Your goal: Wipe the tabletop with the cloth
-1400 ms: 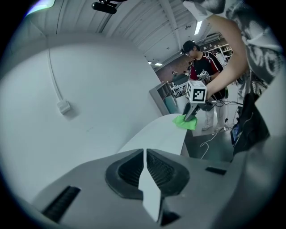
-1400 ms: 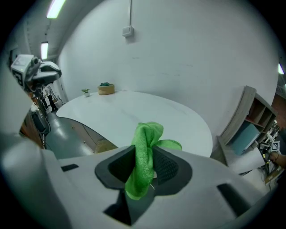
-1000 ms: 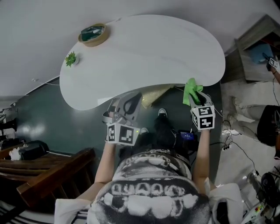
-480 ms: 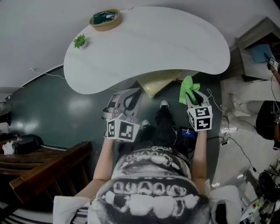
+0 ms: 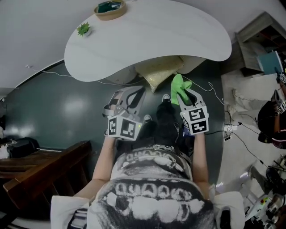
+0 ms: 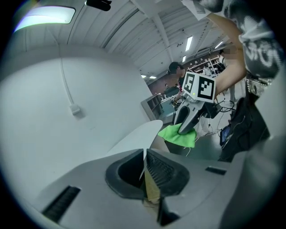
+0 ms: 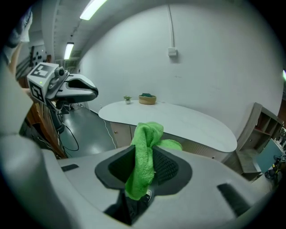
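Observation:
The white kidney-shaped tabletop (image 5: 152,40) lies ahead of me at the top of the head view; in the right gripper view the tabletop (image 7: 187,121) is some way off. A bright green cloth (image 5: 177,86) is bunched in my right gripper (image 5: 183,93), held over the dark floor short of the table's near edge. Seen from the right gripper view, the cloth (image 7: 145,143) hangs clamped between the jaws of that gripper (image 7: 145,166). My left gripper (image 5: 128,95) is beside it, also off the table; in its own view this gripper (image 6: 145,166) is shut and holds nothing.
A round basket (image 5: 109,8) and a small green plant (image 5: 83,29) stand at the table's far left end. A pale cushion-like thing (image 5: 158,72) sits under the table's near edge. A wooden bench (image 5: 40,167) is at my left, shelving (image 5: 263,38) and cables at my right.
The table has moved farther from me in the head view. Both grippers have drawn back from its near edge, and the cloth, before at the edge, now hangs over the floor.

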